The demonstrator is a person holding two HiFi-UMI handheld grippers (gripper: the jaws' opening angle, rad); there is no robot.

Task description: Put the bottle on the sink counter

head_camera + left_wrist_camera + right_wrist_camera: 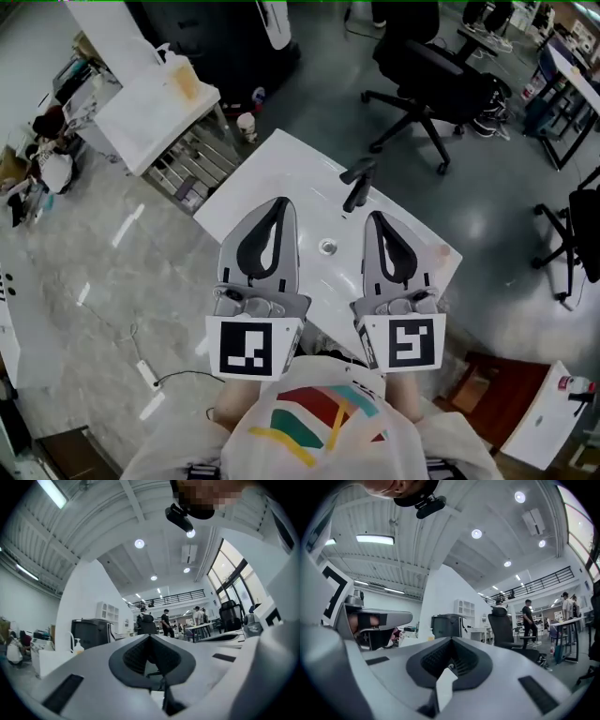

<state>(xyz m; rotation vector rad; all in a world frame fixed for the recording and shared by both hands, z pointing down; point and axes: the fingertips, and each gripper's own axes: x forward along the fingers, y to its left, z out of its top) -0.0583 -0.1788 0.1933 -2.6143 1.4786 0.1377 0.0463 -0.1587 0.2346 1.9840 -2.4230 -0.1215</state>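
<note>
Over the sink counter [272, 159], a smooth white slab with an angular black faucet [357, 184], the left gripper [281, 202] is closed tight and empty. Its grey plastic jaws meet at the tips around a teardrop gap lined with ribbed black pads. The right gripper [374, 218] is likewise closed and empty. A pump bottle [178, 75] of amber liquid stands on a white table [141, 120] beyond the counter's left side, well apart from both grippers.
</note>
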